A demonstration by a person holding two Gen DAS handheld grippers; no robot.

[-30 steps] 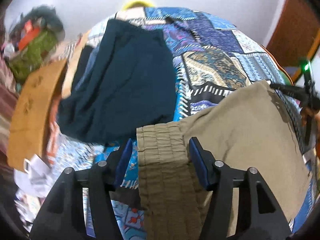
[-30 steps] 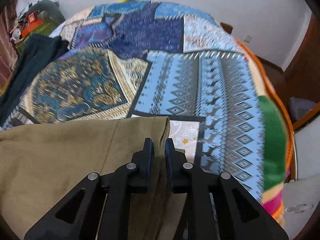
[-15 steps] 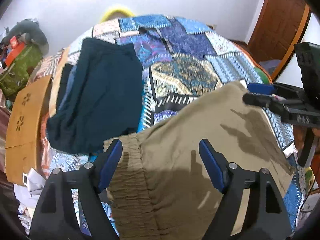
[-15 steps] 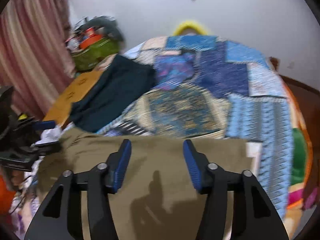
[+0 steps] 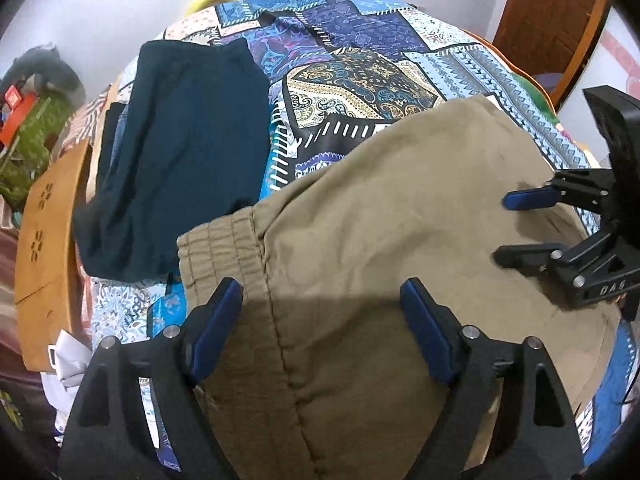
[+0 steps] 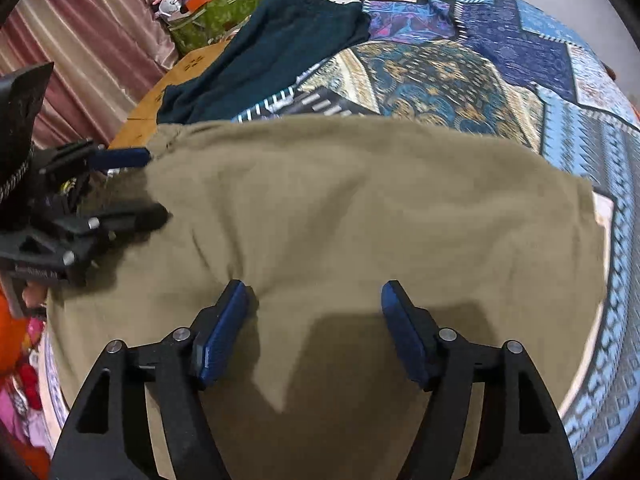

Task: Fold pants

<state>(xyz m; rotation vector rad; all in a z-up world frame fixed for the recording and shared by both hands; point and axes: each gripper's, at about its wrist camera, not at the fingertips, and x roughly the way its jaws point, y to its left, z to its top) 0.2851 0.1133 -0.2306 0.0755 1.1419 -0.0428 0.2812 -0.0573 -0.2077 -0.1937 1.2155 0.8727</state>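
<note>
The khaki pants (image 5: 360, 240) are seen lying flat on a patchwork bedspread (image 5: 360, 60), already folded into a compact, roughly rectangular shape, with the elastic waistband (image 5: 220, 248) at the left end in the left wrist view. No loose leg is seen trailing out of the bundle, though the near edge is hidden below both cameras.

The left gripper (image 5: 320, 312) is held above the waistband end with its jaws spread wide, and nothing is held between them. The right gripper (image 6: 316, 312) is likewise held wide open over the near middle of the cloth, and no fabric is pinched by it. In the left wrist view the right gripper is also seen at the far right, over the right part of the pants, its fingers parted.

A dark teal garment (image 5: 180, 152) is laid on the bedspread to the far left, just beside the waistband, and appears already folded. A wooden board (image 5: 44, 240) is seen at the left edge.

At least one fold is judged to be done. Whether a further halving is intended cannot be told; some smoothing of the mild creases near the middle may be left.
</note>
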